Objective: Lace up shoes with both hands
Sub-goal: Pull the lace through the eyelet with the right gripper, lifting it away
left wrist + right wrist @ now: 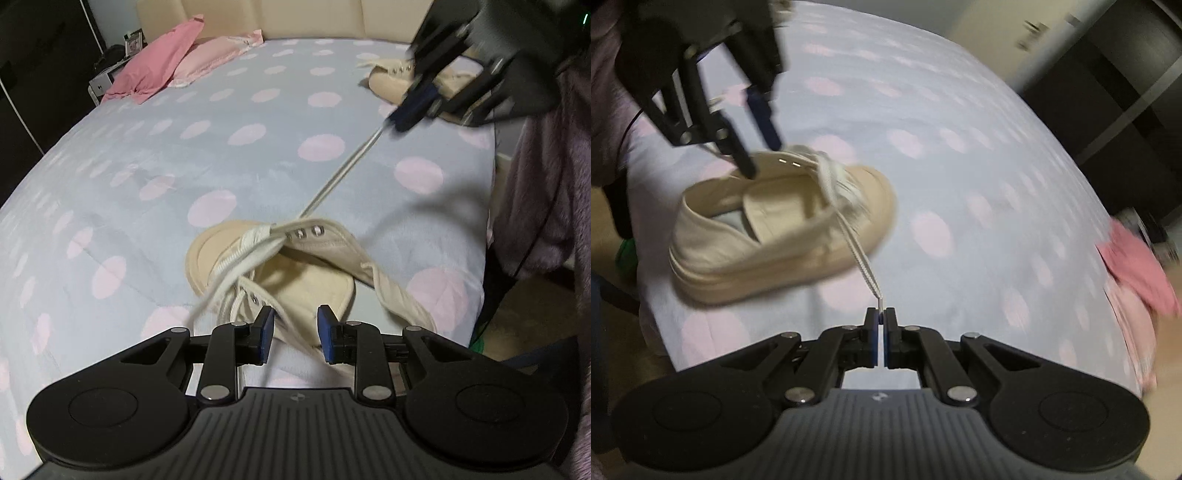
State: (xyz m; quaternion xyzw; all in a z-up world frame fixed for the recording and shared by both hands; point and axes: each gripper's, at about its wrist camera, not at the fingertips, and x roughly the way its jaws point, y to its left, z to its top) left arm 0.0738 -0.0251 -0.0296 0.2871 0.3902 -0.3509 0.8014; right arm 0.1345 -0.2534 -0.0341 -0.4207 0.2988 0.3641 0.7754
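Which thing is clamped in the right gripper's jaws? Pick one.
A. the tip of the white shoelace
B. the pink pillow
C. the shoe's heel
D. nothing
A: in the right wrist view the right gripper has its jaws shut on the tip of the white shoelace, which runs taut from there up to the eyelets of the beige shoe lying on the dotted bed sheet.

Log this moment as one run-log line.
right gripper: shut on lace, pulled taut | left gripper: open over shoe | lacing unfinished
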